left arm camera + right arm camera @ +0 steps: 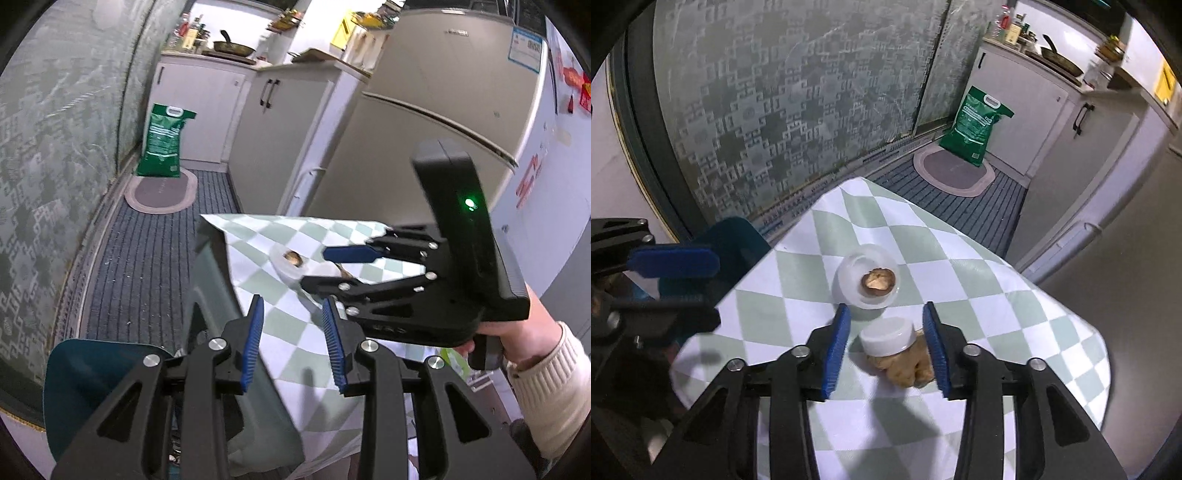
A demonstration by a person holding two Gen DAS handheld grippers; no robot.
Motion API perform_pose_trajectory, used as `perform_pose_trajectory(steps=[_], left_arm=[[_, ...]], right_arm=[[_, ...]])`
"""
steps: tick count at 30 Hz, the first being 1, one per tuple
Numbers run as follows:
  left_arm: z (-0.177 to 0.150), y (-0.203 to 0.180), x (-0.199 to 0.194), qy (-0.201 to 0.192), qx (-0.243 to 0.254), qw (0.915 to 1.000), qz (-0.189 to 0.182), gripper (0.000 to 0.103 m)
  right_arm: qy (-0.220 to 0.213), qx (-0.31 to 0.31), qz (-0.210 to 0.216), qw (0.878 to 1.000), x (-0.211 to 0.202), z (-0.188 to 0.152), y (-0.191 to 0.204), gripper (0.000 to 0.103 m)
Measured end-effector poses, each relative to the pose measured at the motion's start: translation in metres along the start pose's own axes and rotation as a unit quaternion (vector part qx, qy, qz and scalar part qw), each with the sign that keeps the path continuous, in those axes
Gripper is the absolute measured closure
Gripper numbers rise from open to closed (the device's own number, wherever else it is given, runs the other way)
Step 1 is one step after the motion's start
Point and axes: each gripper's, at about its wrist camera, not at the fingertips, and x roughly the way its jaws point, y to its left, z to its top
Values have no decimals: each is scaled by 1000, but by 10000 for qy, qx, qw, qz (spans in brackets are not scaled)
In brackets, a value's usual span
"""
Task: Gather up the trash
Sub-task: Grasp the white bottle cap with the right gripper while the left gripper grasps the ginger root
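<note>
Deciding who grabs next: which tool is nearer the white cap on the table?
Right. The right tool hangs open straddling the white cap. The left tool, also open, sits back at the table's left edge, off to the cap's side.

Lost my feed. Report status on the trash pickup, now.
Both hand-held grippers open, empty. Right hand-held gripper straddling white cap and brown scrap on checkered tablecloth. Left hand-held gripper at table edge. Tipped cup just ahead.
</note>
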Motion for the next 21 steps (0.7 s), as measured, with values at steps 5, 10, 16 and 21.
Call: perform_pose_trajectory(steps=[5, 10, 16, 21], left_arm=[[0, -6, 8, 100, -13, 9999, -131, 69], [0, -10, 12, 126, -55, 9998, -164, 69], [5, -7, 11, 7, -197, 9997, -141, 69], [6, -8, 20, 116, -249, 9995, -141, 69]], right_arm=[[21, -197, -81, 9998, 1, -4, 0, 70], [-47, -332, -146, 9993, 0, -6, 2, 73], [-454, 263, 232, 9984, -19, -5, -20, 73], [-818, 888, 365, 9920, -45, -10, -53, 73]])
